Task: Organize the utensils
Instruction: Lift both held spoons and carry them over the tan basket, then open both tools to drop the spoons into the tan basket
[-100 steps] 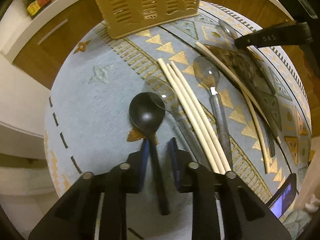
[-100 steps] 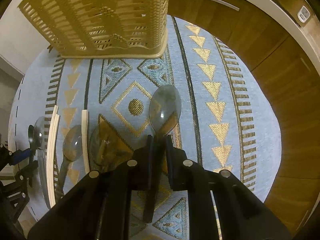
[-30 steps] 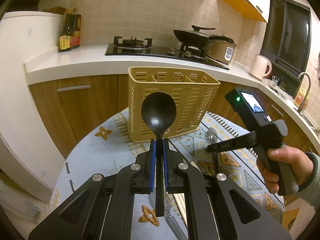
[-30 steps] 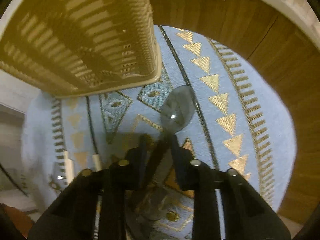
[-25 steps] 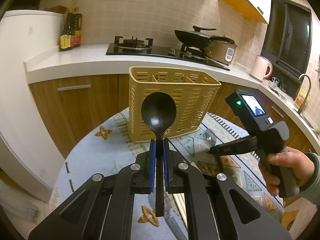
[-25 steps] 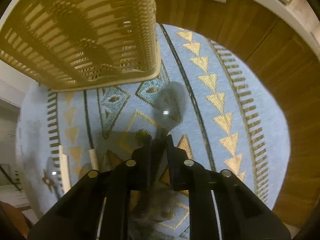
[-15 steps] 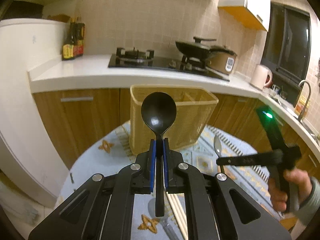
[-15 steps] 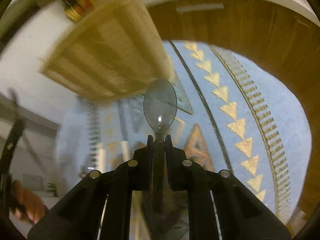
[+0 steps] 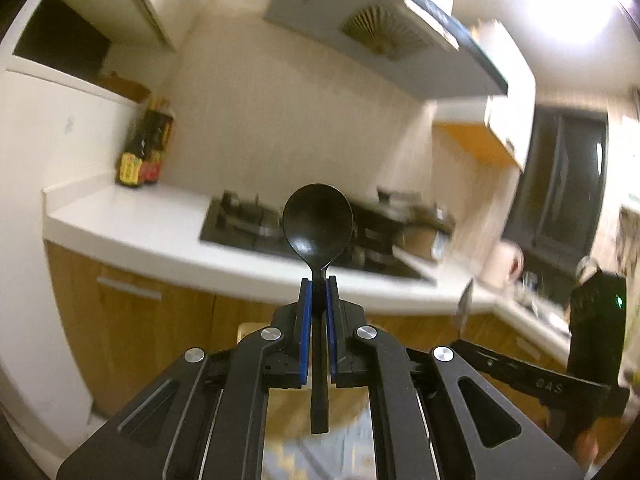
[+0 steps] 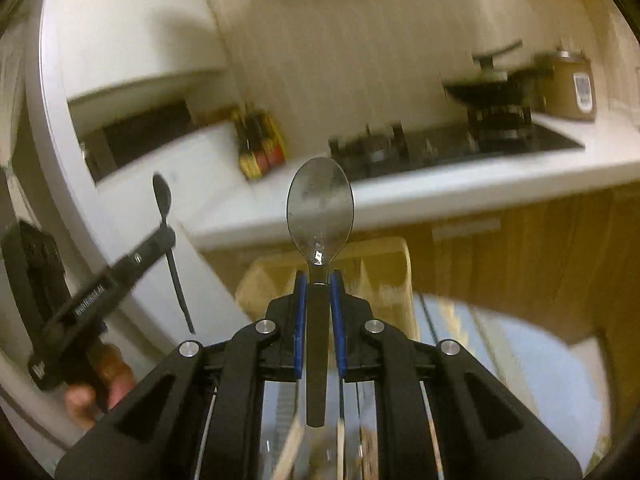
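Black plastic, the spoon (image 9: 317, 224) stands upright in the left gripper (image 9: 318, 292), whose blue-lined fingers (image 9: 305, 320) are pressed against its neck on both sides; the bowl rises above the fingertips and the handle hangs below them, between the two arms of the tool. Beyond the bowl lie a blurred white counter (image 9: 132, 224) with a dark hob (image 9: 244, 224), and to the left of the tips two dark sauce bottles (image 9: 144, 148). Just under the fingers a pale yellow edge of the utensil basket (image 9: 250, 330) shows.

The right gripper (image 10: 318, 286) pinches a metal spoon (image 10: 320, 212) the same way: bowl up, its neck squeezed between the blue pads (image 10: 300, 308), the dark handle reaching down between the arms. Directly behind and below its tips sits the yellow basket, its slotted top just beyond the fingers. Far to the left of this tool, the other one appears from the side with the black spoon held upright, a hand (image 10: 100, 380) around its grip. Below the right tool's fingers, pale chopsticks (image 10: 292, 448) lie blurred on the patterned cloth (image 10: 520, 368).
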Demonstrator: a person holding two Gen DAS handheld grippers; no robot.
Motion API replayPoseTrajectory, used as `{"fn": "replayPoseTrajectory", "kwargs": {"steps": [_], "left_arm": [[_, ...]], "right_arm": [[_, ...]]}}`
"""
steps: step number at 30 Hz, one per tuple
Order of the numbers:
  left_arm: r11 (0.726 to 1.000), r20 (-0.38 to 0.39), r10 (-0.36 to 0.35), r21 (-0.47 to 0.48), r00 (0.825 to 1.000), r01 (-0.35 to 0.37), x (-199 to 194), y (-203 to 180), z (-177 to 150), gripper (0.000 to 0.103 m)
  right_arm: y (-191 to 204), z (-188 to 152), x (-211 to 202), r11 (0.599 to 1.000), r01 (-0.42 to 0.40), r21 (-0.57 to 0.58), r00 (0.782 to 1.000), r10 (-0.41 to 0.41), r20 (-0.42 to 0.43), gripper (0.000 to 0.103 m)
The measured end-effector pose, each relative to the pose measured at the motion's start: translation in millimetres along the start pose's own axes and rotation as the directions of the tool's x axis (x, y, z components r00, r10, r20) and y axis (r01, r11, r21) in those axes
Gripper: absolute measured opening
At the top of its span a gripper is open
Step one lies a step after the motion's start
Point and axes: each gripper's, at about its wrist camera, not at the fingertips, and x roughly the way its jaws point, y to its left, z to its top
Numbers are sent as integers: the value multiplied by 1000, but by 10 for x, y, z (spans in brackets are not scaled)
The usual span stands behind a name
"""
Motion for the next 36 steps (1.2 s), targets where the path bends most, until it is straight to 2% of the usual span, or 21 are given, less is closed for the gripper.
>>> {"fn": "replayPoseTrajectory", "kwargs": {"steps": [2, 4, 9, 13, 16, 20, 23, 32, 33, 34, 36], "left_arm": [[1000, 40, 21, -19, 999, -20, 108, 20, 49, 5], [999, 71, 41, -34, 997, -39, 225, 42, 55, 5], [995, 84, 95, -37, 992, -92, 478, 101, -17, 5], [991, 87, 132, -12, 987, -131, 582, 114, -144, 5], [987, 85, 156, 15, 984, -158, 646, 107, -236, 5], [970, 115, 223, 76, 968, -232, 709, 69, -374, 5], [970, 97, 220, 80, 971, -228, 743, 80, -453, 5], [978, 55, 184, 93, 981, -188, 716, 99, -509, 6], [979, 47, 179, 91, 983, -183, 711, 107, -523, 10], [980, 39, 175, 87, 984, -177, 697, 121, -527, 19], [983, 30, 166, 71, 986, -168, 642, 165, -531, 33]], "right_arm": [[-51, 118, 103, 1000, 5, 12, 999, -6, 54, 10], [-66, 244, 191, 999, 47, 2, 993, -46, 111, 10], [-57, 334, 404, 987, 156, -36, 971, -147, 189, 10], [-168, 238, 626, 975, 218, -41, 955, -204, 217, 10], [-276, 178, 758, 971, 236, -32, 951, -224, 213, 10], [-365, 54, 833, 969, 246, -19, 947, -236, 218, 10], [-395, -28, 847, 969, 247, -9, 945, -238, 226, 10], [-392, -171, 869, 973, 226, -39, 955, -214, 208, 10], [-391, -182, 870, 975, 220, -40, 958, -209, 194, 12], [-386, -198, 865, 975, 216, -45, 962, -205, 178, 14], [-371, -231, 842, 976, 208, -57, 968, -197, 156, 35]]}}
